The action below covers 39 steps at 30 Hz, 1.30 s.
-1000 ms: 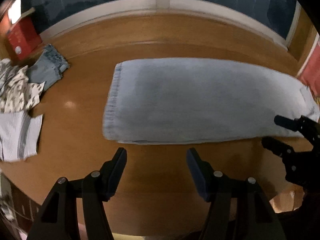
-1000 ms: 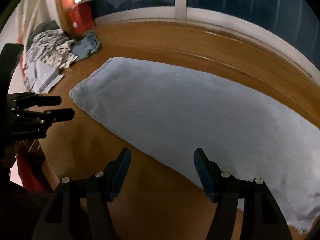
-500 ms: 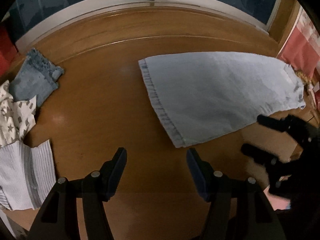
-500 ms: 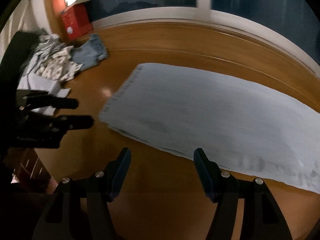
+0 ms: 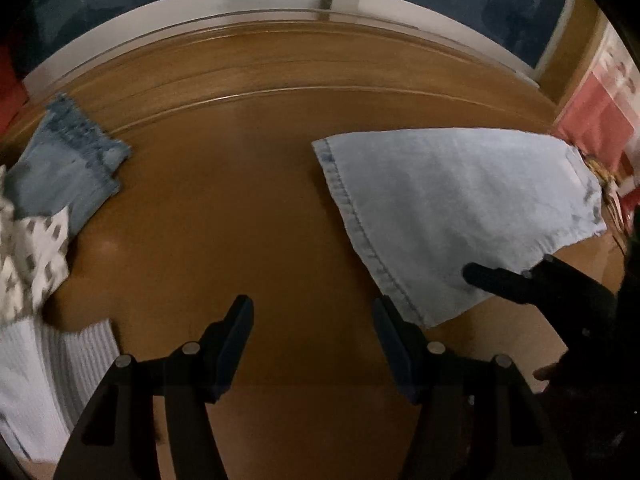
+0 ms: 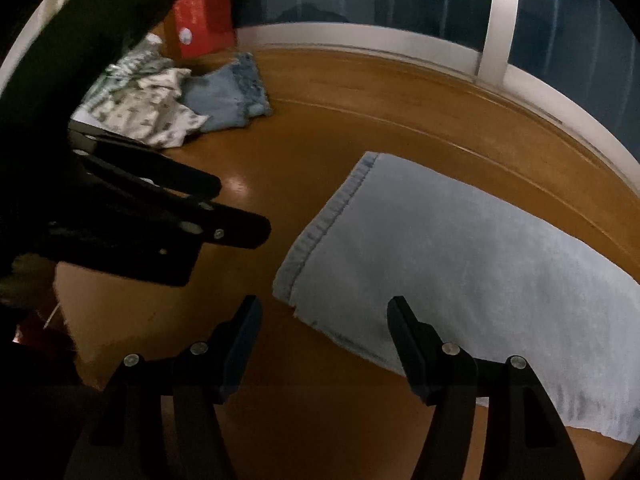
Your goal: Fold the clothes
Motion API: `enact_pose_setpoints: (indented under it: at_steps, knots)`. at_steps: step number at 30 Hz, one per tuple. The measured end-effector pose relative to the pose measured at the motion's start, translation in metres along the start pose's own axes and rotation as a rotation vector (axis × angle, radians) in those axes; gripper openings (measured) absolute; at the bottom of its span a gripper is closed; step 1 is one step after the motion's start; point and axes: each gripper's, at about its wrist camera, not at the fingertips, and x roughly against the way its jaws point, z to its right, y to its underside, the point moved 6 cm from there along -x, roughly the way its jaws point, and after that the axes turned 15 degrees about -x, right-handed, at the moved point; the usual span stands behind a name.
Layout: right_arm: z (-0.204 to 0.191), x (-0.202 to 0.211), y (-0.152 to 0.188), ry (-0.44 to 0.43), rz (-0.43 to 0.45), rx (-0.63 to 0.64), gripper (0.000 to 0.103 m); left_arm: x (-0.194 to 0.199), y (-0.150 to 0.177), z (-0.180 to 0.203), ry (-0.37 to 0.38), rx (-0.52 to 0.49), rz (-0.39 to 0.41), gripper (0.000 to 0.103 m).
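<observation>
Because it lies flat and wide on the brown wooden desk (image 5: pixel 248 208), the pale blue denim garment with a stitched hem (image 5: pixel 460 200) looks thick, soft and floppy, a bit heavy for cloth, and not slippery or easy to break. Seen from the left wrist, it rests toward the right edge of the desk, with its hem running down toward the near edge. Both tongs of the left gripper (image 5: pixel 312 320) stand apart with nothing between them, and the hem's near corner sits just beside the right-hand one. One dark finger of the right gripper (image 5: pixel 492 278) reaches over the near corner of the denim; I cannot tell if it touches. At the left edge of the desk sit a small folded blue jean piece (image 5: pixel 64 164), a white cloth with grey shapes (image 5: pixel 32 252) and a white ribbed cloth (image 5: pixel 44 376). Seen from the right wrist, the denim garment (image 6: pixel 460 272) fills the right side near the front edge. Here the right gripper (image 6: pixel 322 332) has its tongs apart and empty, above the hem's near corner. Across from it the left gripper (image 6: pixel 244 208) is also apart. A red box (image 6: pixel 204 20) stands at the far left corner. I think the best places to grab are the two corners of the hem, one for each gripper, since the stitching there is firm and will not slip out.
</observation>
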Motion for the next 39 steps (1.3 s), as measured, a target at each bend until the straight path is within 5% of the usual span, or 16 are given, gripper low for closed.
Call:
enact_pose_setpoints:
  at_steps: [7,15,20,27,39]
  knots:
    - [0.003,-0.014,0.0,0.115,0.005,-0.133,0.058,-0.011,-0.012,-0.017,0.093,-0.086,0.008,0.06]
    - [0.014,0.008,0.02,0.222,0.022,-0.257,0.019,-0.015,-0.023,-0.013,0.183,-0.178,0.022,0.059]
    - [0.035,0.017,0.017,0.09,0.002,-0.491,0.013,-0.01,-0.028,-0.022,0.174,-0.188,0.051,0.059]
    - [0.057,0.049,0.006,-0.105,0.12,-0.659,0.012,-0.019,-0.033,-0.031,0.142,-0.166,0.045,0.059]
    - [0.137,0.102,0.015,-0.016,0.352,-0.866,0.012,-0.024,-0.094,0.048,0.192,-0.333,0.124,0.059]
